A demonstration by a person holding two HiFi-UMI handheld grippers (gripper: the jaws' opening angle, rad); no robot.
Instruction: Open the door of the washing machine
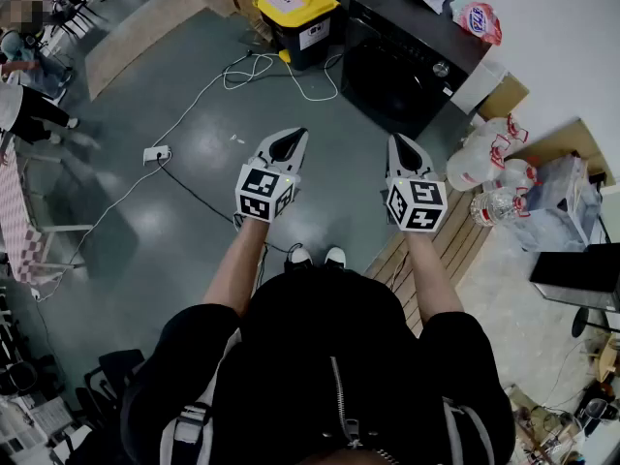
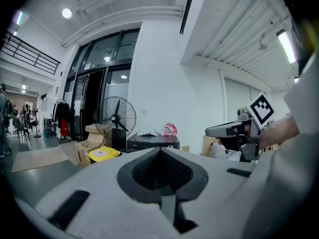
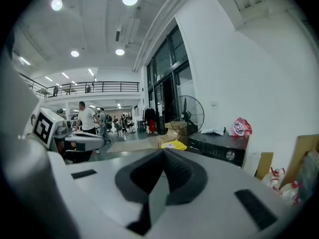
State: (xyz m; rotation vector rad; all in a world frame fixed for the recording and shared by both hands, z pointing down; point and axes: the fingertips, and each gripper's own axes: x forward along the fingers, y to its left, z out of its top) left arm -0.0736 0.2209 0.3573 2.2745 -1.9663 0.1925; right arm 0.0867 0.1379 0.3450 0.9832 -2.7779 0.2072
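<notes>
The washing machine is a black box against the white wall, some way ahead of me on the floor. A white cloth and a pink bag lie on its top, and its dark front faces me. My left gripper and right gripper are held side by side in the air, well short of the machine. Both are shut with nothing between the jaws. In the left gripper view the machine shows beyond the closed left gripper. In the right gripper view the machine stands past the closed right gripper.
A black bin with a yellow lid and cardboard boxes stand left of the machine. A white cable and power strip cross the grey floor. Water bottles and a wooden pallet lie to the right. A standing fan is behind the machine.
</notes>
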